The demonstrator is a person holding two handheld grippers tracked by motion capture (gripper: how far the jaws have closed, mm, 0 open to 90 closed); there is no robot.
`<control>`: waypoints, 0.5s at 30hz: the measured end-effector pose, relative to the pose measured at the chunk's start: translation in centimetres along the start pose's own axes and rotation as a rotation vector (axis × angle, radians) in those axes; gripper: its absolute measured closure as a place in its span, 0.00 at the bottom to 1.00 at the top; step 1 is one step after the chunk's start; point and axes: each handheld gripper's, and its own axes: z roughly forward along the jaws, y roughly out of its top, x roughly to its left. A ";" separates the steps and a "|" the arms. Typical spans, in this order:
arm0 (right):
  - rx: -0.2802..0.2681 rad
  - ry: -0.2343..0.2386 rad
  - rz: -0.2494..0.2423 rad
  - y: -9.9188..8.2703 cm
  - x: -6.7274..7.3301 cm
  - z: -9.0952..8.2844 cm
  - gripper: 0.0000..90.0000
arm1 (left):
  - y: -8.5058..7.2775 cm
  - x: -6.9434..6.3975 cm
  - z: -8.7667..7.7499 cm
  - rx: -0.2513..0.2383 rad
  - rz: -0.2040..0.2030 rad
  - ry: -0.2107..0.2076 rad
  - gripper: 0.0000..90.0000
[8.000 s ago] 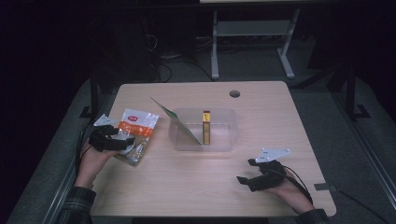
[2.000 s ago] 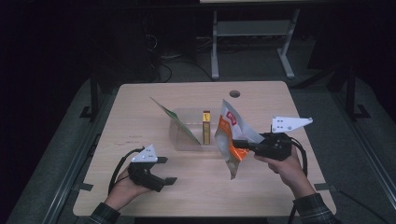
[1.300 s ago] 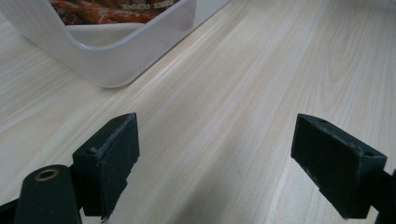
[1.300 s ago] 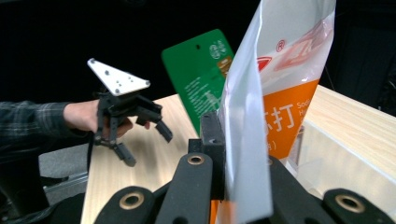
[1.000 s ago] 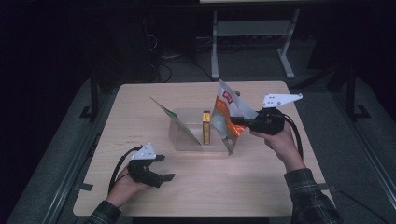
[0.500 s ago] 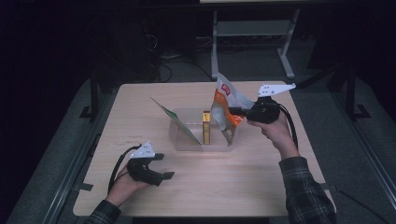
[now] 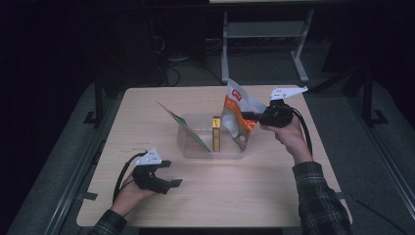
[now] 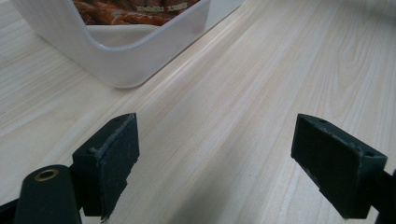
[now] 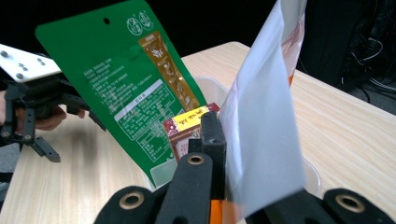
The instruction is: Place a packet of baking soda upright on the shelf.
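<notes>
Snack bag, white and orange with a small red label near its top, hangs upright at the centre of the high view, its lower end over the right end of the clear plastic bin. The writing on the label is too small to read.

Nearest the camera, at the lower left of the high view, the left gripper rests on the wooden table in the person's left hand. In the left gripper view its jaws stand wide apart with nothing between them.

Farther back, the bin holds a green packet leaning against its left end, printed with white text panels too fine to read, and an upright brown box with a yellow band.

At the centre right, the right gripper is clamped on the snack bag's right edge. In the right gripper view the bag's plain white back rises from between the closed jaws.
</notes>
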 end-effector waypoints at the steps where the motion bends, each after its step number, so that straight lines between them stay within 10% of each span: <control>1: 0.002 -0.003 0.000 0.0 0.0 0.0 1.00 | 0.0 0.0 0.0 0.000 0.000 0.001 0.16; 15: 0.044 -0.017 0.015 -1.3 -0.4 0.9 1.00 | 0.0 0.0 -0.1 0.001 0.003 -0.003 0.16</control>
